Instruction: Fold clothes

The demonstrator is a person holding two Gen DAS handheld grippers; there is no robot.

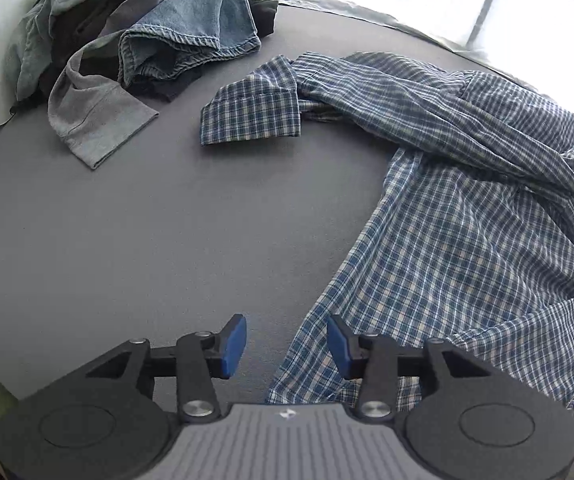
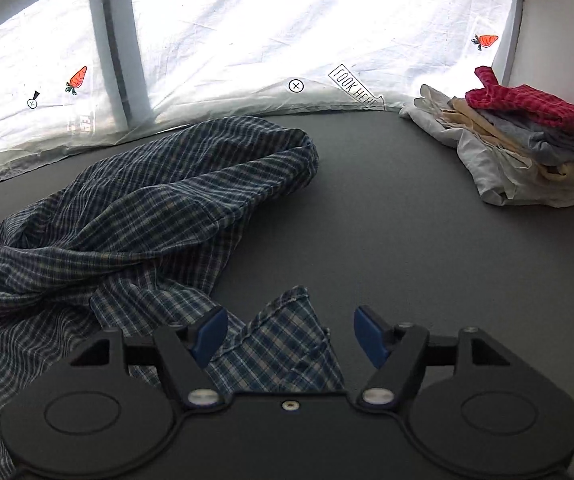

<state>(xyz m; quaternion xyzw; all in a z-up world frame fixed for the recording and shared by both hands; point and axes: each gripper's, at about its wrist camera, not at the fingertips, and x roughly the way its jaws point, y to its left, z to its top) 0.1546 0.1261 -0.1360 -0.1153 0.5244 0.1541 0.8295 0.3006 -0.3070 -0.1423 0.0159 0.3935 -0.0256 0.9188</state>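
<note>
A blue and white plaid shirt (image 1: 467,208) lies rumpled on the grey table (image 1: 147,220), one sleeve cuff (image 1: 253,110) stretched toward the far left. My left gripper (image 1: 286,346) hovers open over the shirt's near hem, and its blue pads (image 1: 234,346) touch no cloth. In the right wrist view the same plaid shirt (image 2: 135,208) bunches at the left. A corner of it (image 2: 287,340) lies below my right gripper (image 2: 290,338), whose jaws stand open and apart from the cloth.
A heap of unfolded clothes (image 1: 135,36), denim and grey, sits at the far left. A stack of folded clothes (image 2: 527,148) with a red piece on top rests at the far right. A white printed sheet (image 2: 267,40) hangs behind the table.
</note>
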